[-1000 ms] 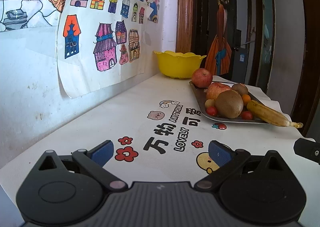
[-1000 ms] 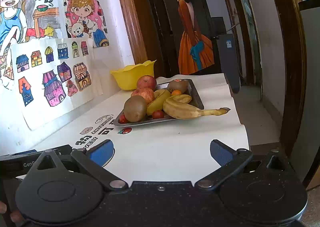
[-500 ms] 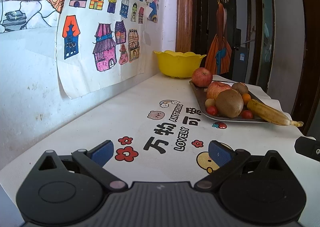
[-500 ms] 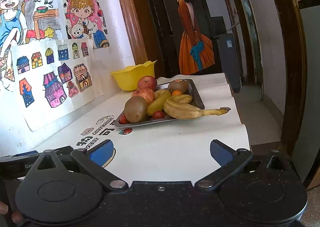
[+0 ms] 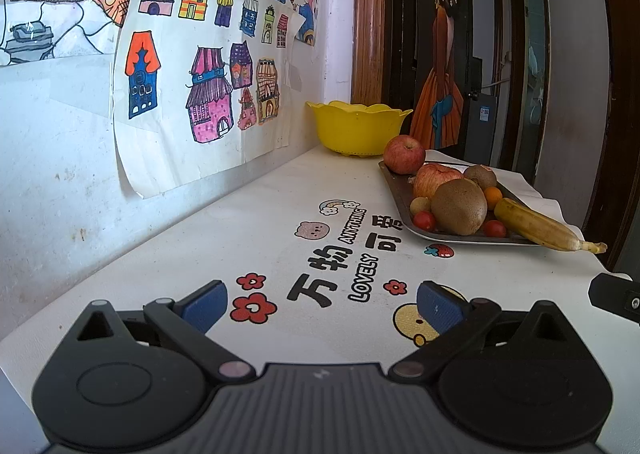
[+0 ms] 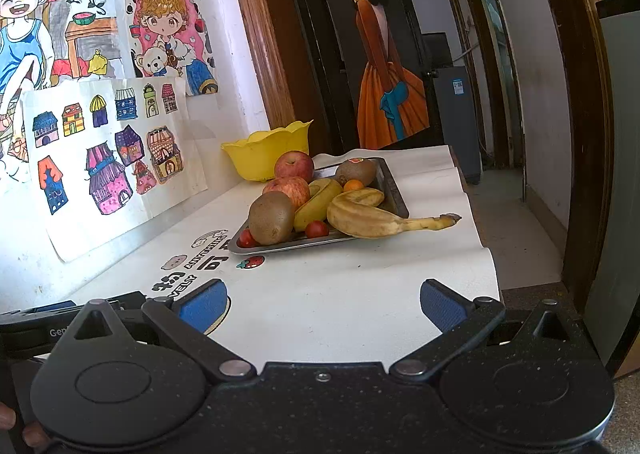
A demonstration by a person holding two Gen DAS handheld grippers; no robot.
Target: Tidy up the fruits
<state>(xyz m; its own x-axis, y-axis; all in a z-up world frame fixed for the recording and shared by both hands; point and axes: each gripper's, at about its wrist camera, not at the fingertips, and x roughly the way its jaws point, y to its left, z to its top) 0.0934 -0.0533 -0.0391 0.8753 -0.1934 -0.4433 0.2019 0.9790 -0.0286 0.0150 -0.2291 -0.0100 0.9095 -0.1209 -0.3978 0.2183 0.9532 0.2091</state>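
Note:
A dark metal tray (image 6: 394, 194) (image 5: 394, 190) on the white table holds two red apples (image 6: 294, 166) (image 5: 404, 154), two kiwis (image 6: 271, 218) (image 5: 459, 206), bananas (image 6: 372, 216) (image 5: 536, 226), cherry tomatoes (image 6: 317, 229) (image 5: 424, 220) and a small orange (image 6: 353, 185). Behind it stands an empty-looking yellow bowl (image 6: 266, 154) (image 5: 358, 126). My left gripper (image 5: 322, 304) is open over the printed tablecloth, well short of the tray. My right gripper (image 6: 324, 304) is open too, with nothing between its fingers, in front of the tray.
Children's drawings (image 5: 192, 86) hang on the wall along the table's left side. The table's right edge (image 6: 486, 254) drops to the floor by a doorway. Part of the right gripper (image 5: 616, 296) shows at the left wrist view's right edge.
Both grippers have drifted slightly; the tray sits a touch further right and higher in the views. Nothing was grasped or let go.

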